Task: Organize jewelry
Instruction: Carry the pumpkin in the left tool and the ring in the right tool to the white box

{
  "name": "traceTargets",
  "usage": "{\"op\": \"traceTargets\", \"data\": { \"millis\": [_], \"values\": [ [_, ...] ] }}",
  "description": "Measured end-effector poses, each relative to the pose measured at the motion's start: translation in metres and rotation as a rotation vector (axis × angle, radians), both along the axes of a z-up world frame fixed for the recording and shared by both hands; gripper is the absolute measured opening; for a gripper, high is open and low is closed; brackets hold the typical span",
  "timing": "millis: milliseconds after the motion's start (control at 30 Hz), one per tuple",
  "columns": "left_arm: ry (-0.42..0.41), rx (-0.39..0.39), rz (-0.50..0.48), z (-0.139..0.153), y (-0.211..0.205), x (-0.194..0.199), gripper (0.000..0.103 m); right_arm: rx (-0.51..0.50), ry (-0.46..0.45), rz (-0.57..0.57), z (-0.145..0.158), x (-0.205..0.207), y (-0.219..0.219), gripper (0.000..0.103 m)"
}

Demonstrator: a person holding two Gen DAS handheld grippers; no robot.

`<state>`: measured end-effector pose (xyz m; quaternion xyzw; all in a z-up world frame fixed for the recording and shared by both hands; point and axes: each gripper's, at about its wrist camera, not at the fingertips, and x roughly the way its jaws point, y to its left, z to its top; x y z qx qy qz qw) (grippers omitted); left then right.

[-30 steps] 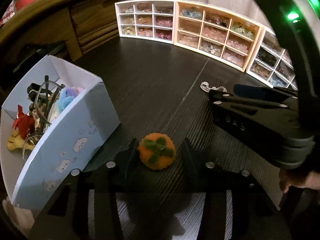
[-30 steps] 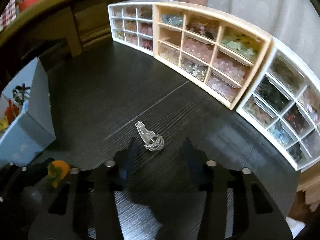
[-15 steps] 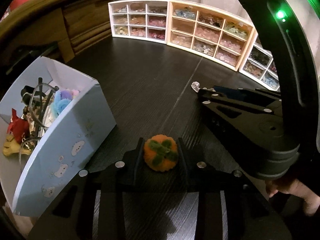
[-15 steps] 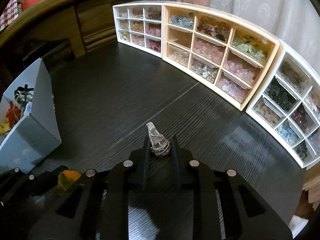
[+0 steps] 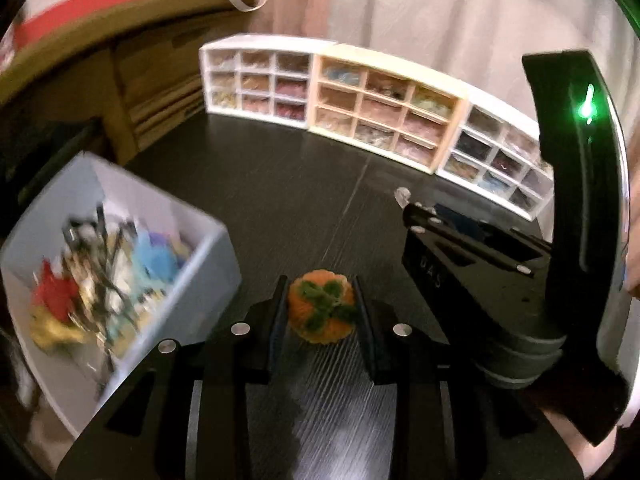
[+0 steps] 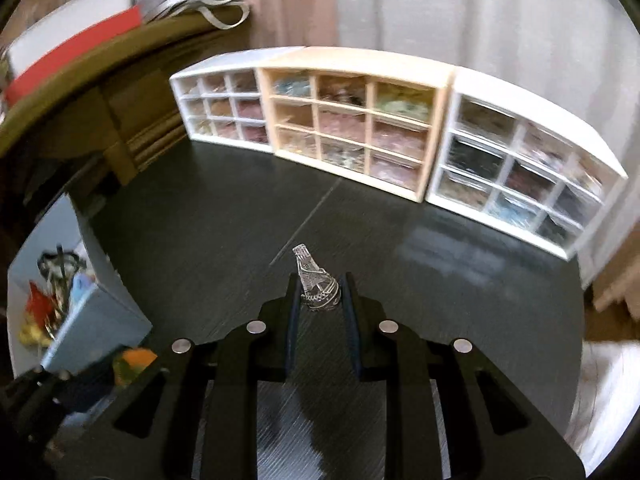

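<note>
My left gripper [image 5: 321, 298] is shut on an orange pompom with green leaves [image 5: 322, 306] and holds it above the dark table [image 5: 280, 184]. My right gripper [image 6: 320, 294] is shut on a clear crystal hair clip [image 6: 316, 284], also lifted off the table. In the left wrist view the right gripper [image 5: 412, 210] shows at the right with the clip's tip [image 5: 401, 196] sticking out. In the right wrist view the pompom [image 6: 134, 362] shows at the lower left.
A light blue open box [image 5: 176, 304] full of hair accessories stands at the left. Three small drawer units, white [image 6: 220, 108], cream [image 6: 352, 128] and white [image 6: 516, 168], line the table's back edge. Wooden furniture stands behind at the left.
Both grippers closed on their items, then rose and tilted up from the table. The drawer units now look lower and the curtain behind them shows.
</note>
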<state>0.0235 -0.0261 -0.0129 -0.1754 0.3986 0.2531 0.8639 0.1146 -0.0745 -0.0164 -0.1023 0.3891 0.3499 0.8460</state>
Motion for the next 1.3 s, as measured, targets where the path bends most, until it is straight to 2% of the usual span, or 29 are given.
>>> {"op": "traceTargets", "data": {
  "millis": [67, 200, 467, 633, 1033, 1100, 1300],
  "values": [
    [-0.009, 0.032, -0.079, 0.013, -0.002, -0.004, 0.032, 0.026, -0.002, -0.022, 0.010, -0.009, -0.004, 0.021],
    [-0.043, 0.081, -0.116, 0.031, -0.001, -0.021, 0.032, 0.068, -0.021, -0.066, 0.033, -0.026, -0.013, 0.021],
    [-0.068, 0.072, -0.078, 0.048, 0.030, -0.047, 0.032, 0.174, -0.062, -0.138, 0.084, -0.045, -0.034, 0.021],
    [-0.081, 0.093, -0.104, 0.060, 0.049, -0.058, 0.032, 0.194, -0.075, -0.144, 0.099, -0.059, -0.034, 0.021],
    [-0.074, 0.140, -0.047, 0.079, 0.114, -0.100, 0.032, 0.264, -0.066, -0.098, 0.111, -0.096, -0.009, 0.021],
    [-0.064, 0.143, -0.004, 0.078, 0.129, -0.110, 0.032, 0.281, -0.059, -0.084, 0.109, -0.104, -0.001, 0.021],
    [-0.038, 0.151, 0.022, 0.073, 0.161, -0.130, 0.032, 0.287, -0.007, 0.014, 0.095, -0.129, 0.032, 0.021]
  ]
}}
